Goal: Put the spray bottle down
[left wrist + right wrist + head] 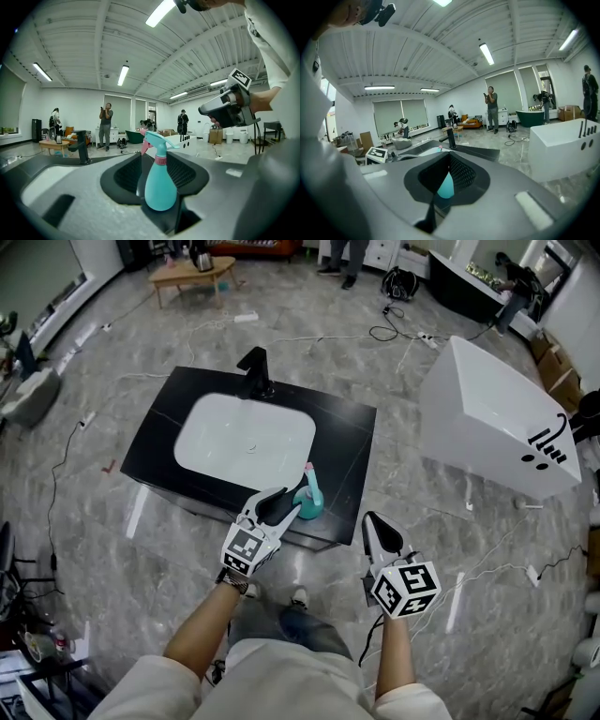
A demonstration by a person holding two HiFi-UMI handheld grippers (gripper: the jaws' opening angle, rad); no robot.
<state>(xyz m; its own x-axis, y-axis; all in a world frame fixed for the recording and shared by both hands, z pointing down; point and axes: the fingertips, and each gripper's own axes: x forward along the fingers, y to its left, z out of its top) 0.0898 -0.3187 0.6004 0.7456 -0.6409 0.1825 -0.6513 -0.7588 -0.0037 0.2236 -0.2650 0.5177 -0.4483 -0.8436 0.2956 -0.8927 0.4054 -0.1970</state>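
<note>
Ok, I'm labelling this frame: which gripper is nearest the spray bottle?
The left gripper: its open jaws flank the teal spray bottle, which stands on the black counter. The right gripper hangs apart from it, beside the counter.

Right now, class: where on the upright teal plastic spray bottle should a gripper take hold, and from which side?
Grip the teal plastic spray bottle across its rounded body, below the pink collar, coming level from the black counter's front edge, where the open left gripper faces it. The nozzle overhangs higher up.
</note>
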